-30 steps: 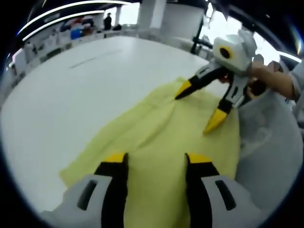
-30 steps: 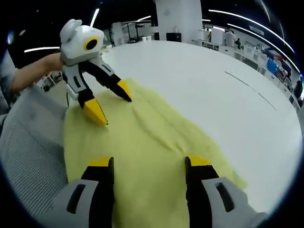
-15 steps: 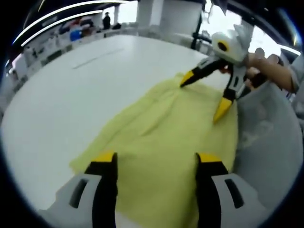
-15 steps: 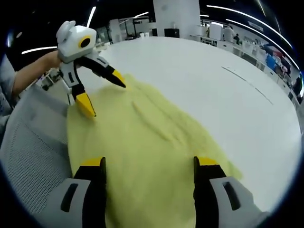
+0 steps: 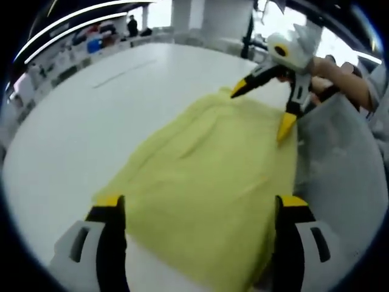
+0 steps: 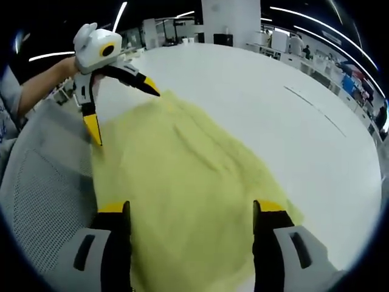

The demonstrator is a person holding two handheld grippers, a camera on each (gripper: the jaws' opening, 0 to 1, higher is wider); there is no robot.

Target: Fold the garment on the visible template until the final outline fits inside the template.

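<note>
A pale yellow garment (image 5: 206,164) lies spread flat on the white table (image 5: 85,115), with soft creases down its middle. My left gripper (image 5: 200,204) hovers open over its near edge, jaws very wide apart with nothing between them. At the far end my right gripper (image 5: 261,112) is open too, one fingertip at the garment's far corner. In the right gripper view the garment (image 6: 182,158) lies under my right gripper (image 6: 189,208), which is open and holds nothing. The left gripper (image 6: 123,114) stands open at the far end, a hand (image 6: 51,82) holding it.
A grey mesh-textured surface (image 5: 340,170) borders the garment on the person's side, also seen in the right gripper view (image 6: 42,182). A thin dark line (image 6: 310,100) marks the table (image 6: 273,85) farther out. Shelves and people stand far behind.
Both grippers' jaws have opened wider. The two grippers have drawn farther apart, and the garment lies more spread out and flatter between them.
</note>
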